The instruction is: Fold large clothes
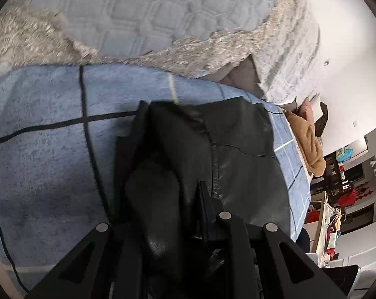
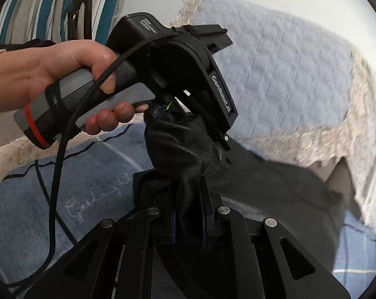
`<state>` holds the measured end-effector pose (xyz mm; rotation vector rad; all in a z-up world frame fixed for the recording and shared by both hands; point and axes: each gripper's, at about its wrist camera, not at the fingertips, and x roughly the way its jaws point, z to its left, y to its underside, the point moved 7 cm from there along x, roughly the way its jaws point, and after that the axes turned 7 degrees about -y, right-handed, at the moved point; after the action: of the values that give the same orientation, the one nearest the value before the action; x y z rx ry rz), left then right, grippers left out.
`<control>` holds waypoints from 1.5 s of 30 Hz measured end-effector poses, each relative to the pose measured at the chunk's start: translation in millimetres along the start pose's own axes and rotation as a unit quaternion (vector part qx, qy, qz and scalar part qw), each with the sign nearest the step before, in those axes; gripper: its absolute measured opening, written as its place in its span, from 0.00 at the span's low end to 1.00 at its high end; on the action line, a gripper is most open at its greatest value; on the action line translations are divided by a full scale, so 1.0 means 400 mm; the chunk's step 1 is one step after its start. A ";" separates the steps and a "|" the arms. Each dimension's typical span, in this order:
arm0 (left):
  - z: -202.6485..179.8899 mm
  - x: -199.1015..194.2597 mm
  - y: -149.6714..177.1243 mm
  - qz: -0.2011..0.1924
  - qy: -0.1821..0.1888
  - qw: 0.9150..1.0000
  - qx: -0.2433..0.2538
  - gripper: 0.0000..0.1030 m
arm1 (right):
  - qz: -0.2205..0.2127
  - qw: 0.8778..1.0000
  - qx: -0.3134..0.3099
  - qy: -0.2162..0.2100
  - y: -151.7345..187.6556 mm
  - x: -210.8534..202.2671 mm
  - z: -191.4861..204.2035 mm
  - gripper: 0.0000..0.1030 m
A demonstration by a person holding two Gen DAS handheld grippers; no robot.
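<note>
A black leather garment [image 1: 240, 149] lies on a blue checked blanket [image 1: 43, 149] on a bed. My left gripper [image 1: 170, 191] is shut on a bunched fold of the garment, which fills the space between its fingers. In the right wrist view my right gripper [image 2: 188, 199] is shut on another fold of the same garment [image 2: 180, 147], lifted above the blanket [image 2: 38, 199]. The left gripper [image 2: 212, 137], held in a hand [image 2: 50, 74], grips the top of that same bunch just ahead of my right fingers.
A pale quilted cover with a beige lace edge [image 1: 138, 20] lies beyond the blanket. A brown garment [image 1: 310, 144] sits at the bed's far right, with shelves and clutter [image 1: 342, 194] behind. A black cable [image 2: 60, 149] hangs from the left gripper's handle.
</note>
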<state>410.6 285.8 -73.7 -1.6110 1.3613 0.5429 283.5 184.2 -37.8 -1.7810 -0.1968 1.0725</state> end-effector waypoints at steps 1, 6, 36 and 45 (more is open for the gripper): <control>0.006 0.006 0.003 0.000 -0.005 1.000 0.006 0.20 | 0.004 1.000 0.002 -0.001 0.007 0.014 0.005 0.14; 0.029 0.016 0.012 -0.004 -0.014 1.000 0.019 0.28 | 0.014 1.000 0.006 0.000 0.027 0.036 0.007 0.14; -0.058 -0.132 -0.033 -0.071 -0.098 0.990 0.072 0.75 | 0.030 0.997 0.053 -0.045 0.013 -0.049 -0.001 0.46; -0.158 -0.057 0.013 -0.045 -0.135 0.981 0.129 0.75 | -0.030 0.994 0.097 -0.052 -0.005 -0.280 -0.117 0.58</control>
<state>385.0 244.1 -27.4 -1.3276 1.1032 0.4881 252.2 90.4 32.6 -1.5395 -0.2009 1.1039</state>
